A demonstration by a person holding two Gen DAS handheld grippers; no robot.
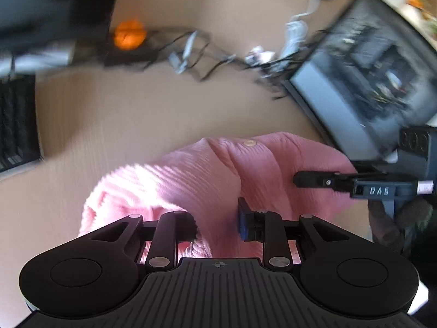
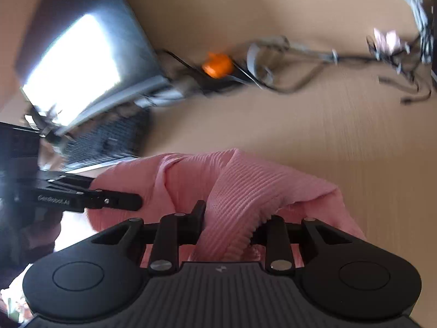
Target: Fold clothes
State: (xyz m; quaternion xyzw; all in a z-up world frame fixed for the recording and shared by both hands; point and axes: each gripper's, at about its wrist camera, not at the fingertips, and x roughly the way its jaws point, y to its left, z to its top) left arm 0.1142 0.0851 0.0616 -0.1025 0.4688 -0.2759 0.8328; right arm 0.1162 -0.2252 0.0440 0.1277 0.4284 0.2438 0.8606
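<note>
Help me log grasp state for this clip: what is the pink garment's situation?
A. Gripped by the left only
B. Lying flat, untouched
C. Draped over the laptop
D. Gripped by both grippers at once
D: the pink garment is bunched between the left gripper fingers and likewise between the right gripper fingers.

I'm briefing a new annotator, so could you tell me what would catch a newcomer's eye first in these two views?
The pink ribbed garment dominates, bunched low in the middle of both views, lifted above the tan table. Both the left gripper and the right gripper have their jaws around folds of it, facing each other. Behind, a small orange object glows among tangled cables.
</note>
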